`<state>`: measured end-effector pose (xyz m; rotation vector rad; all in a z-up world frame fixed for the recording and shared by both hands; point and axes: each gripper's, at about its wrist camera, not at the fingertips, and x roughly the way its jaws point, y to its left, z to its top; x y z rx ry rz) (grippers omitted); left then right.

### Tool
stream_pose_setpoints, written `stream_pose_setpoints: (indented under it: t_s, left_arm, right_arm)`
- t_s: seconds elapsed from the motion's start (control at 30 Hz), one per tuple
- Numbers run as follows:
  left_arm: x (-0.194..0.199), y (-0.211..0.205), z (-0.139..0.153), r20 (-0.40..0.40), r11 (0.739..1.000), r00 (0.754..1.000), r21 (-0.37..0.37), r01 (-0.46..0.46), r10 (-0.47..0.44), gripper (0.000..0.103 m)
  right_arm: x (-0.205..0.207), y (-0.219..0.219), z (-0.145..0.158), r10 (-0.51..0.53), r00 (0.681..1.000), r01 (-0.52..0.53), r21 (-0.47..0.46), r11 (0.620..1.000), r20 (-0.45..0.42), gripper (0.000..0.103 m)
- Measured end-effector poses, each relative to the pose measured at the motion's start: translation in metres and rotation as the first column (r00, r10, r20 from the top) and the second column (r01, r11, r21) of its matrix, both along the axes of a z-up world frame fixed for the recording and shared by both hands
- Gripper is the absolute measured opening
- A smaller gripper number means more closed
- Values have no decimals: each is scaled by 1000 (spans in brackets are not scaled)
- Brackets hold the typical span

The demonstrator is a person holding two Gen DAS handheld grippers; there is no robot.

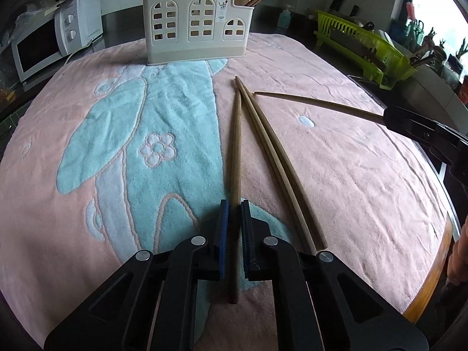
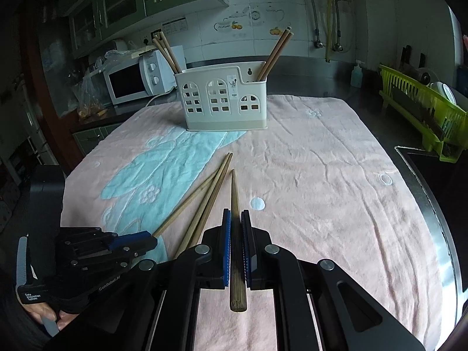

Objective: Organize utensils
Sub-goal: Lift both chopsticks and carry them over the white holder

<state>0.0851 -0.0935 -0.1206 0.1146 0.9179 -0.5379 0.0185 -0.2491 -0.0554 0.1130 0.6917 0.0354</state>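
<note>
A cream utensil holder [image 1: 195, 26] [image 2: 223, 99] stands at the far side of the towel, with chopsticks sticking out at both ends. My left gripper [image 1: 235, 204] is shut on a wooden chopstick [image 1: 236, 146] that points toward the holder. Two more chopsticks [image 1: 272, 152] lie side by side on the towel just right of it. My right gripper [image 2: 236, 214] is shut on another chopstick [image 2: 234, 199], raised above the towel. In the left wrist view the right gripper [image 1: 415, 125] enters from the right edge. In the right wrist view the left gripper [image 2: 137, 241] sits at lower left.
A pink and blue towel [image 1: 351, 161] [image 2: 321, 175] covers the counter. A white microwave [image 1: 55, 41] [image 2: 137, 79] stands at the back left. A green dish rack [image 1: 365, 44] [image 2: 424, 108] is at the right. A soap bottle [image 2: 356, 74] stands by the wall.
</note>
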Motion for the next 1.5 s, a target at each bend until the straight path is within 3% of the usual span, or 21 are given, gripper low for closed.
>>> stream_pose_setpoints:
  t_s: [0.17, 0.5, 0.73, 1.2, 1.5]
  left_arm:
    - [0, 2, 8, 9, 1000, 1000, -9, -15, 15, 6]
    - [1, 18, 72, 141, 993, 990, -119, -12, 29, 6]
    - [13, 24, 89, 165, 982, 985, -186, -15, 47, 6]
    - [58, 25, 147, 224, 971, 971, -235, -31, 85, 5]
    - [83, 25, 185, 285, 966, 952, -254, -39, 113, 5]
  right_arm:
    - [-3, 0, 6, 5, 1000, -5, -7, 1000, 17, 7]
    - [1, -2, 30, 18, 997, -18, -11, 1000, 76, 7]
    - [18, -3, 52, 59, 993, -58, -5, 998, 107, 7]
    - [68, -22, 112, 161, 976, -166, 20, 986, 144, 7]
    - [100, -35, 151, 176, 965, -178, -4, 984, 193, 7]
